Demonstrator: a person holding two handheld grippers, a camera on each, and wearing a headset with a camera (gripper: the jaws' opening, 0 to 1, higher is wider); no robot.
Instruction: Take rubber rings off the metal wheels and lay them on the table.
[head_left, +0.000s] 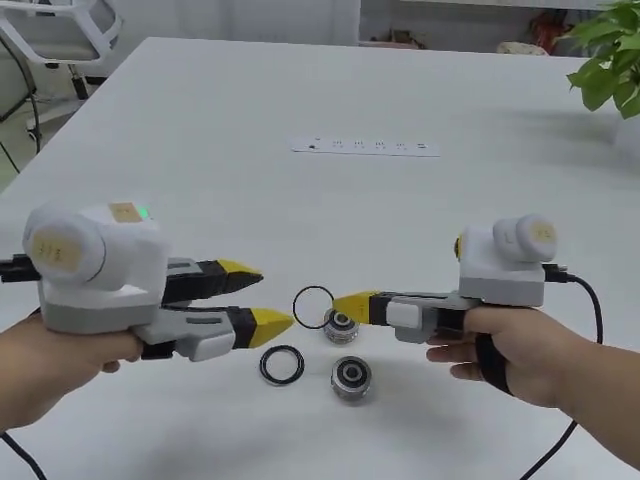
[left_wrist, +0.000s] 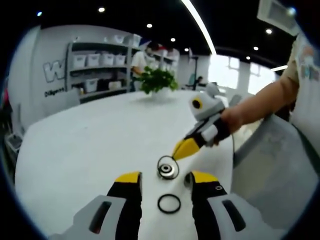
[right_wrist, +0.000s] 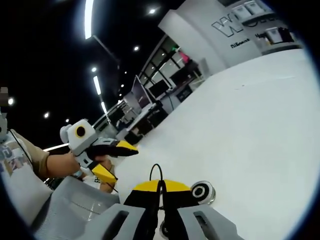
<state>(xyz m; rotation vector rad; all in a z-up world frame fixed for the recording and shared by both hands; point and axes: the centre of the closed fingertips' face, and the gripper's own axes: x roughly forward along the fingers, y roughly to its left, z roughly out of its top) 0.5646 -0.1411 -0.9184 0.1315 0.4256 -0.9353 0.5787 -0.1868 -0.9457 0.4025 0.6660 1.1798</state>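
Right tool (right_wrist: 161, 186) pinches thin ring (right_wrist: 155, 165); left tool (left_wrist: 166, 178) spread. Head view shows second wheel (head_left: 351, 376).

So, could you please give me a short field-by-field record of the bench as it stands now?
left gripper: open, holding nothing, to the left of the parts
right gripper: shut on the thin rubber ring
thin rubber ring: pinched at one edge, raised beside the far wheel; cannot tell if fully free
far wheel: on the table, at the right gripper's tip
near wheel: on the table, untouched
loose rubber ring: flat on the table, left of the near wheel
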